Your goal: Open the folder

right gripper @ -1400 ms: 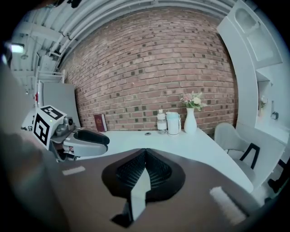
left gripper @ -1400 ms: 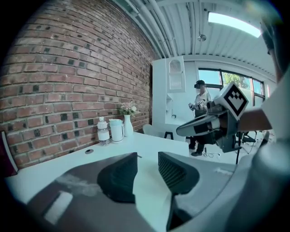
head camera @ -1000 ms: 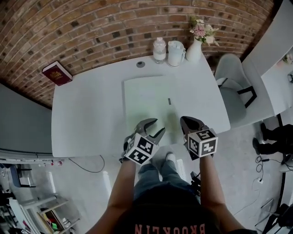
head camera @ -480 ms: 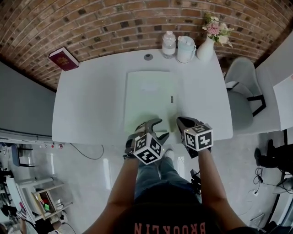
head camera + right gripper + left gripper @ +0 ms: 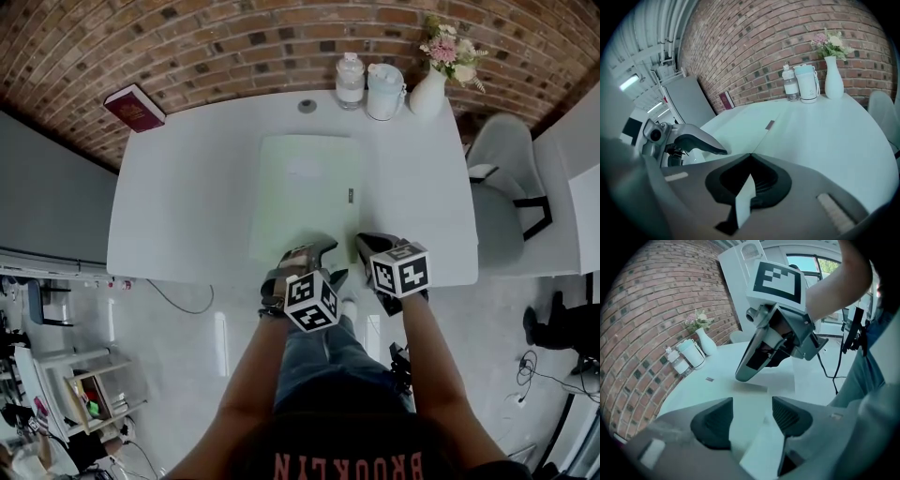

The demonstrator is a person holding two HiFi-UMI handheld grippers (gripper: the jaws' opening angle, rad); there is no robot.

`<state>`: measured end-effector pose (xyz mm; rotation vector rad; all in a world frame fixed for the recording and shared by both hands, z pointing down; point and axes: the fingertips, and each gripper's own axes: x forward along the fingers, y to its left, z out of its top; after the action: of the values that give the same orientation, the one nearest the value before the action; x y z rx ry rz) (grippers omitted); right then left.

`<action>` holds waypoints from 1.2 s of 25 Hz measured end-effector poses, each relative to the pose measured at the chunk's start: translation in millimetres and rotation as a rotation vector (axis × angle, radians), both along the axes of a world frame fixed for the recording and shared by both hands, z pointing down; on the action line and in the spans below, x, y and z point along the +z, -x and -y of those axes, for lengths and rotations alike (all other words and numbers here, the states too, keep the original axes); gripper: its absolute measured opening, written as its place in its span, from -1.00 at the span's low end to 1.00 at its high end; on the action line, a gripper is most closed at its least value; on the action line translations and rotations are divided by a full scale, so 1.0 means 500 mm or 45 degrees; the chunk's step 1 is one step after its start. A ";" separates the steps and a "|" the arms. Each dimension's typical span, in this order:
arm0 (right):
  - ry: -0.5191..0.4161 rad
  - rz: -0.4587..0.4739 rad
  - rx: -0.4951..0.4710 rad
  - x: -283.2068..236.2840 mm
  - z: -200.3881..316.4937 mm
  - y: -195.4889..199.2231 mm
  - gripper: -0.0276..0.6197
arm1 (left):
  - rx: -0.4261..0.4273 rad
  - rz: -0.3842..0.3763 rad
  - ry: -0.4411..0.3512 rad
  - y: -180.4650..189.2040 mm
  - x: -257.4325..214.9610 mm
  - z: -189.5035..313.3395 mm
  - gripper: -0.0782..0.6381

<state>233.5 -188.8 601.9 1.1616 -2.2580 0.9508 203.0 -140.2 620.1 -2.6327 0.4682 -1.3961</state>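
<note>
Risk: left gripper, empty jaws just opening, and right gripper, jaws together, may push the flat pale-green folder farther away.

The person wears a dark T-shirt with red block lettering, blue jeans and a pale shoe. The left claw and right claw are grey and curved, with black ribbed pads. Each bears a white cube with black square markers.

The folder's near edge, lower centre of the head view, lay hidden under the left gripper and right gripper.
</note>
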 end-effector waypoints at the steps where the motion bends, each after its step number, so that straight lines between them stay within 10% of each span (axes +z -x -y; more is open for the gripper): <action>1: 0.002 -0.004 -0.012 0.002 0.001 0.003 -0.91 | 0.006 0.011 -0.007 -0.002 0.003 0.000 -0.07; 13: 0.104 -0.023 -0.030 0.021 -0.001 0.008 -0.92 | 0.077 0.122 -0.176 -0.011 0.013 0.014 -0.15; 30: 0.099 0.011 -0.018 0.021 -0.002 0.006 -0.91 | 0.127 0.080 -0.124 -0.012 -0.002 -0.012 -0.54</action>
<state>230.7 -187.6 612.5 1.1089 -2.2126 1.0301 209.1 -134.2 619.2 -2.4914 0.3822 -1.3846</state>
